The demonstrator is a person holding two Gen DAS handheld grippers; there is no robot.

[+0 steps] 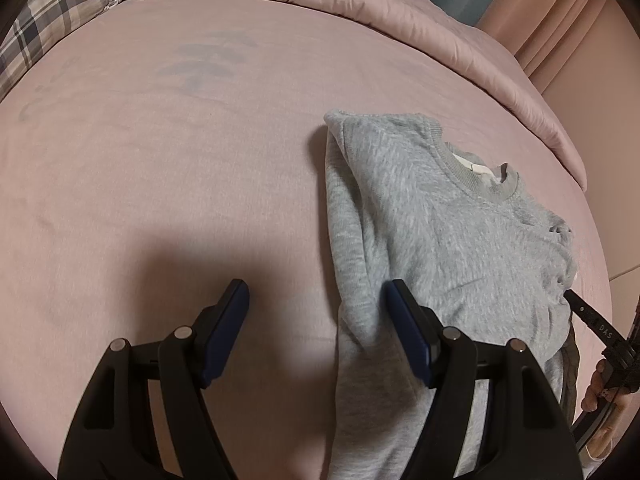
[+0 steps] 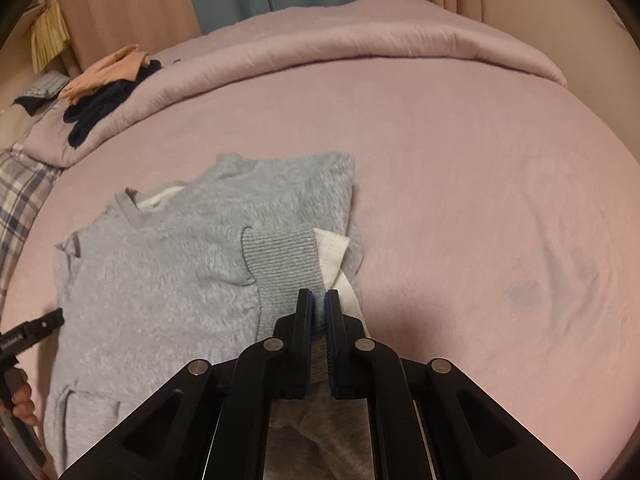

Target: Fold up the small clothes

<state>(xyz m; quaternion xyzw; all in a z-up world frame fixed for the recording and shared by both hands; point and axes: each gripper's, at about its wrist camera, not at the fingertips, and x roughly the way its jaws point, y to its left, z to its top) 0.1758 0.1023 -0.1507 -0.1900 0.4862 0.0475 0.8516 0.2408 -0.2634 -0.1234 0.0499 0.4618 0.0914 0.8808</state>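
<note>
Pink bed [image 1: 160, 160]: underlies everything. Grey sweatshirt [image 1: 440, 240]: flat on bed, ahead and right of left gripper [image 1: 316, 292], ahead and left of right gripper [image 2: 319, 300]. Left gripper: fingers spread wide, holding nothing, right finger over sweatshirt's edge. Right gripper: clamped on ribbed cuff [image 2: 280, 256], sleeve drawn across sweatshirt body.
</note>
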